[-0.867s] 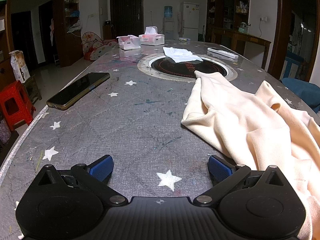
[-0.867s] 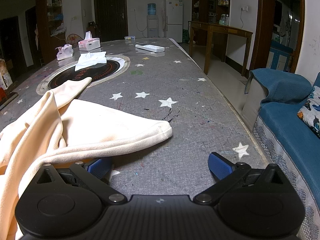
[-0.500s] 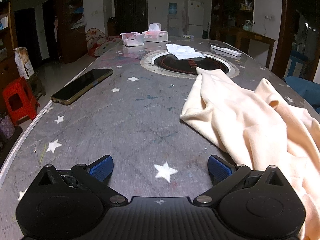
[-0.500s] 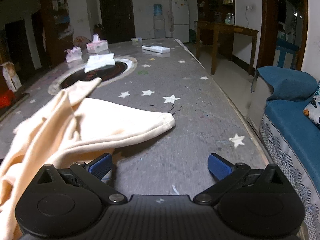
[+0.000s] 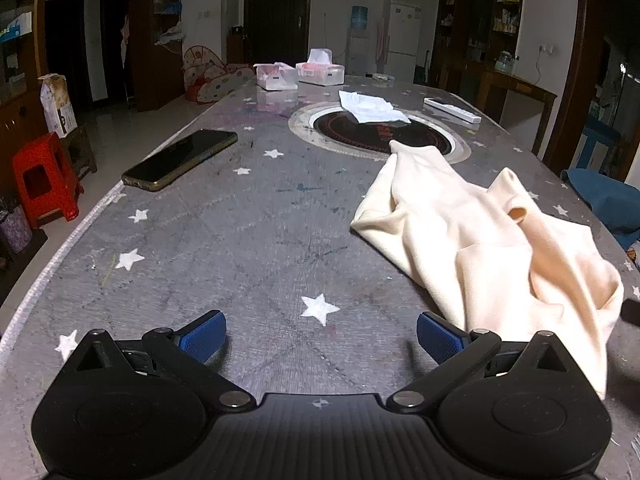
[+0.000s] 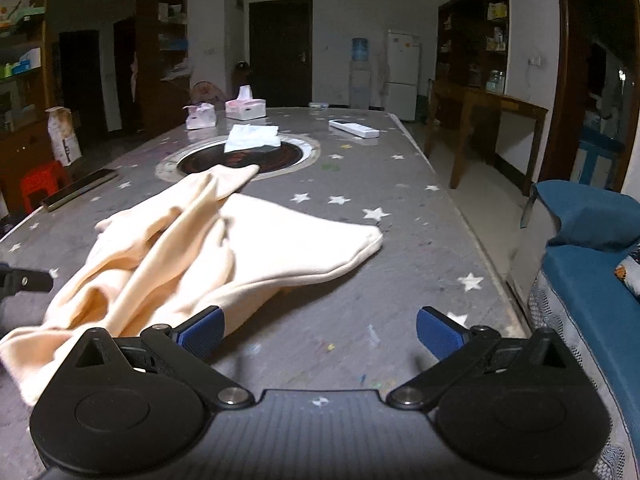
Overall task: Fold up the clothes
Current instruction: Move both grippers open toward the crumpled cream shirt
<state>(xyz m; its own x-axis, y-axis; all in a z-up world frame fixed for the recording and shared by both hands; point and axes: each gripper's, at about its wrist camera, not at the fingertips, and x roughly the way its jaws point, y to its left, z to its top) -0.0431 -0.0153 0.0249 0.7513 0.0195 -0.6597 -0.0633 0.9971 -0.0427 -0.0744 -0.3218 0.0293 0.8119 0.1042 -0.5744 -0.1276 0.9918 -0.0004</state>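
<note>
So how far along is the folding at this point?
Nothing looks folded: the cream garment lies crumpled on the table. Nothing is in hand either; the left gripper and right gripper are both open and empty beside it. Spreading it flat and every fold remain.

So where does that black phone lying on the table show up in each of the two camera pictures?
Left wrist view: the phone lies upper left, near the table's left edge, well left of the cream garment.
Right wrist view: the phone is a thin dark strip at far left, beyond the garment.
Shared landmark: the round black hotplate under a white tissue.
</note>
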